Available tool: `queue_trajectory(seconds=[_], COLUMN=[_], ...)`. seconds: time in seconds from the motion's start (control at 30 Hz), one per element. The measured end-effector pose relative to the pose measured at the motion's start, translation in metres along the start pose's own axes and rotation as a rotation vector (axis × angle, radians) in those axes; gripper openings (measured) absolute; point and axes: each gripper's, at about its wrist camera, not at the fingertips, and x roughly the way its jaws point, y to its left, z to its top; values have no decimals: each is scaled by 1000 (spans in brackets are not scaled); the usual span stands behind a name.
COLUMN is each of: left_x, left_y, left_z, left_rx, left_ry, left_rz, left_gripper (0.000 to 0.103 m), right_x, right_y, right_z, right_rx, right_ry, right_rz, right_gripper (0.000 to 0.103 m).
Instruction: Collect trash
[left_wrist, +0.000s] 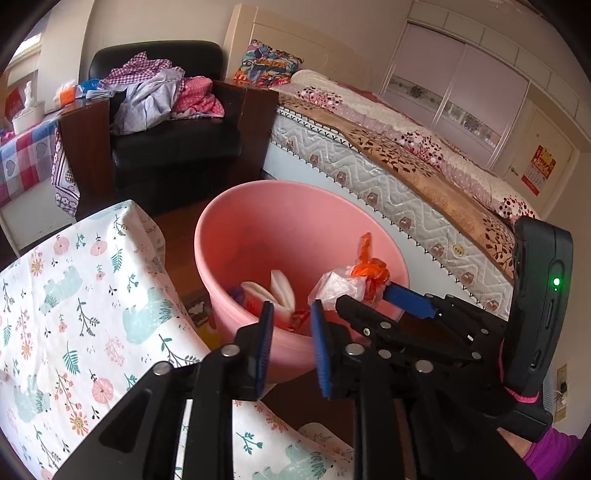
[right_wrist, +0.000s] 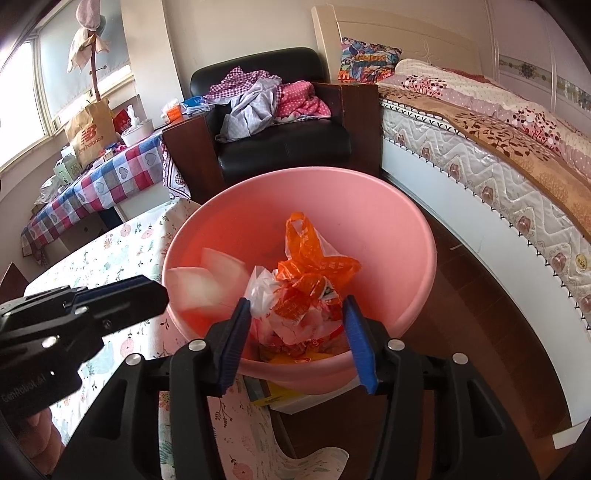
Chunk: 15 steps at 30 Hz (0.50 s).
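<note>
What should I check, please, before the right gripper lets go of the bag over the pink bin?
1. Bag of trash held between the right gripper fingers: ok.
2. Bag over the pink bin opening, inside its rim: ok.
3. Left gripper empty, jaws apart: ok.
4. Left gripper out of the drop path: ok in the right wrist view, where it sits off to the side by the bin's rim.
5. Room in the bin: ok; only a few white pieces and wrappers lie at the bottom.
6. Bin standing steady: cannot tell; its base is hidden.
</note>
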Motion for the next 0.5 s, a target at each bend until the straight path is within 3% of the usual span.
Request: queue_trajectory(seconds=[0.13, 0.5], left_x=[-5, -21], left_y=[-2, -6], left_z=[0, -11], left_rx=[24, 37], left_ry=[-29, -58], left_rz=[-4, 22], left_gripper=[28, 30], right_x=[1, 4], right_y=[0, 5], right_z=[0, -3], right_rx=[-12, -71], right_ry=[-1, -21], right_rz=[-5, -36], right_gripper=[54, 54])
